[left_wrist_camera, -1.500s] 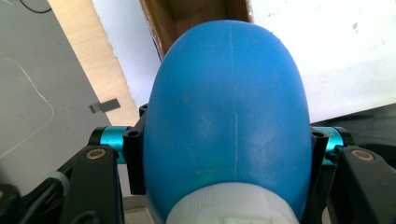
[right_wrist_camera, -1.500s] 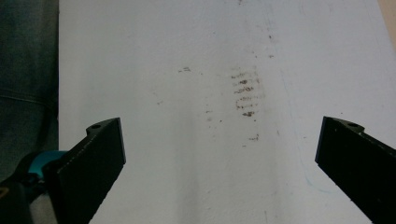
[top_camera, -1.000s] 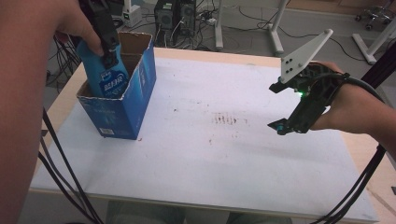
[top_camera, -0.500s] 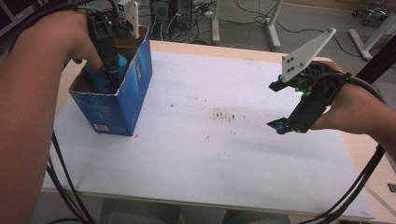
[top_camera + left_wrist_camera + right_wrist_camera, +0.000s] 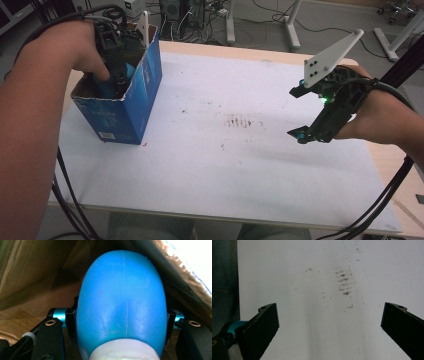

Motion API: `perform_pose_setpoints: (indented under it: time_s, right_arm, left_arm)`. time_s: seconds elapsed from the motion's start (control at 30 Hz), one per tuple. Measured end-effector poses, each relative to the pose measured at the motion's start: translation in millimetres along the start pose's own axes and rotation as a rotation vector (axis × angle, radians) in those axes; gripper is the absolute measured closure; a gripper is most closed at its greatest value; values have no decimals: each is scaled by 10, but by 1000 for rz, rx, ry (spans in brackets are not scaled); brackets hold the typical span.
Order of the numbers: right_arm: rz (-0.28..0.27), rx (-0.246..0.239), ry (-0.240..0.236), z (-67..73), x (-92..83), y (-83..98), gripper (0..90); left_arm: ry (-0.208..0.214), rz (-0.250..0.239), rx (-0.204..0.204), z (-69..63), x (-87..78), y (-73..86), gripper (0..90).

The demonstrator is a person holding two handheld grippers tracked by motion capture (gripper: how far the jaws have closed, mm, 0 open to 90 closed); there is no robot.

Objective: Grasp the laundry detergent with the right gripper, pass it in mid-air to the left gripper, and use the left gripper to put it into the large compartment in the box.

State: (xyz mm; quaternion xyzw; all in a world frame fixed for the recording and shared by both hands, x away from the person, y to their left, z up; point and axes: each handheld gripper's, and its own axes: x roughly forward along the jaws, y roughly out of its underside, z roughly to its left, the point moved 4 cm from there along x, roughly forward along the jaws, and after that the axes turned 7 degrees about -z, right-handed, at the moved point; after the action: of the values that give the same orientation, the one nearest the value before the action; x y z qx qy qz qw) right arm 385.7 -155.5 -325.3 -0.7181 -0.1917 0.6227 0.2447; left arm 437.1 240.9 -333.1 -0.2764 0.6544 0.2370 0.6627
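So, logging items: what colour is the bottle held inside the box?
Blue bottle, white neck; clearest in the left gripper view.

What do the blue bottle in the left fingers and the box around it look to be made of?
Blue bottle: probably smooth plastic with a soft sheen, given its fine scratches and a moulding seam down the middle. Box: cardboard, printed glossy blue outside, with a raw brown inside and a ragged torn top edge. Left gripper is clamped on the bottle inside the box.

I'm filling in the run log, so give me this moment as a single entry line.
left gripper: shut on blue bottle, lowered inside blue carton | right gripper: open, nothing held, above white table | carton upright at table's left
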Motion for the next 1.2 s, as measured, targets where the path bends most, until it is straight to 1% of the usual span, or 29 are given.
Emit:
perform_pose_setpoints:
  time_s: [0.03, 0.07, 0.13, 0.2, 0.3, 0.4, 0.43, 0.47, 0.53, 0.57, 0.63, 0.73, 0.8, 0.87, 0.93, 1.0, 1.03, 1.13, 1.2]
  right_arm:
    - [0, 3, 1, -2, -2, 6, 7]
    - [0, 6, 4, -5, -10, 13, 7]
    - [-4, 6, 4, -3, -14, 14, 7]
    - [-5, 5, 4, -2, -19, 16, 7]
    - [-5, 6, 3, 0, -21, 16, 7]
    - [-5, 6, 3, 3, -27, 18, 7]
    - [-7, 6, 3, 4, -28, 19, 7]
    - [-5, 6, 5, 5, -34, 21, 7]
    - [-14, 5, 5, 10, -43, 19, 7]
    - [-17, 4, 6, 10, -49, 20, 7]
    - [-20, 3, 8, 11, -58, 22, 7]
    - [-20, 5, 10, 12, -75, 29, 7]
    - [-24, 2, 10, 8, -82, 33, 7]
    - [-25, 6, 10, 4, -90, 40, 7]
    - [-25, 7, 13, -2, -96, 46, 7]
    - [-25, 11, 10, -4, -105, 50, 7]
    - [-24, 10, 11, -9, -111, 50, 7]
    - [-20, 8, 14, -18, -131, 49, 7]
    - [-11, 16, 18, -32, -160, 51, 7]
  left_arm:
    - [8, -8, -9, -3, 0, 1, 375]
    - [10, 0, -9, 7, -20, 7, 359]
    - [9, -12, -20, 5, -44, 5, 334]
    - [14, -10, -13, 6, -62, 5, 332]
    - [13, -11, -14, 0, -87, 5, 322]
    - [7, -18, -19, 2, -127, 10, 317]
    - [8, -26, -30, -4, -131, 11, 308]
    - [10, -18, -24, 1, -146, 17, 307]
    - [6, -21, -34, 6, -168, 21, 296]
    - [5, -19, -31, 12, -185, 24, 294]
    - [-1, -24, -37, 14, -210, 25, 282]
    - [-14, -23, -41, 15, -258, 32, 248]
    - [-21, -33, -51, 5, -293, 33, 224]
    - [-24, -34, -46, -1, -338, 32, 224]
    - [-23, -43, -53, -17, -377, 33, 223]
    - [-31, -33, -47, -25, -427, 39, 223]
    - [-31, -39, -50, -37, -450, 38, 223]
    - [-42, -39, -28, -69, -546, 34, 198]
    - [-48, -51, -22, -108, -610, 22, 173]
